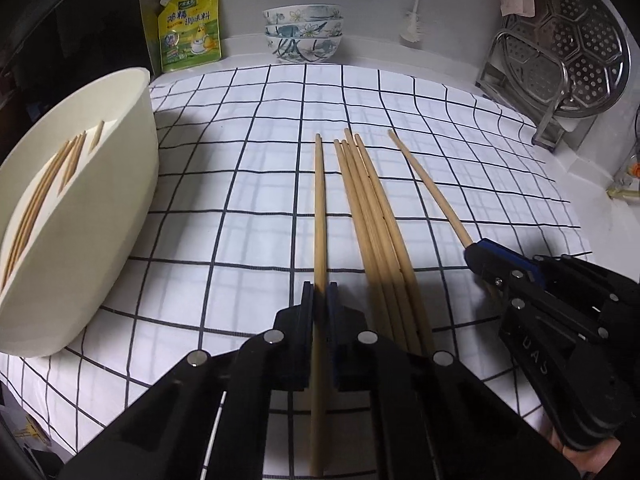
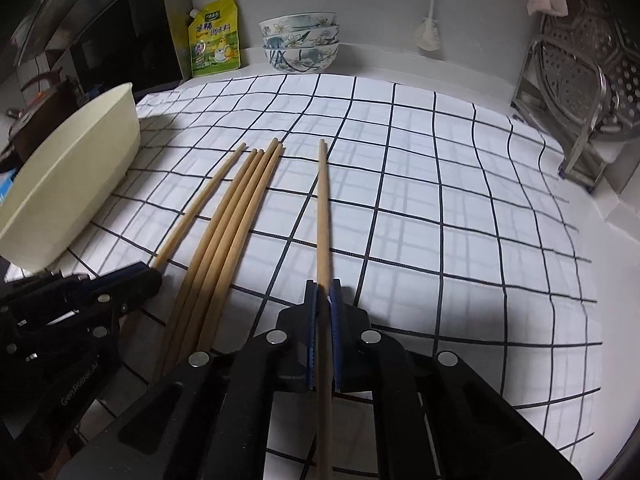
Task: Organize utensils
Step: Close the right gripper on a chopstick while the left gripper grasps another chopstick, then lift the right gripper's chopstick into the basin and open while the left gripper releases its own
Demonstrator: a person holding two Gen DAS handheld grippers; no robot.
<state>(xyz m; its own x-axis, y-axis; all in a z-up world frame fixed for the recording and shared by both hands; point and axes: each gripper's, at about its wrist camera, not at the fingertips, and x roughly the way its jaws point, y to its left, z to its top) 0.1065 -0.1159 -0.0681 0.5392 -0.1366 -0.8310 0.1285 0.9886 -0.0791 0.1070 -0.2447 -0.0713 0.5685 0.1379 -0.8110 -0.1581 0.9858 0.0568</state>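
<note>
Chopsticks here look light, stiff and slick. Left gripper [image 1: 320,300] clenches one chopstick [image 1: 319,208]; right gripper [image 2: 324,300] clenches another [image 2: 323,216], both near the thick ends.

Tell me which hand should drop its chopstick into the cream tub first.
Left, probably. The left gripper is shut on a chopstick beside the cream tub; the right gripper holds its own across the loose bundle.

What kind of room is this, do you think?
Most likely a home kitchen counter. Stacked flower-patterned bowls sit by the wall, a perforated metal steamer plate stands in a rack, and a yellow seasoning pouch leans in the corner.
</note>
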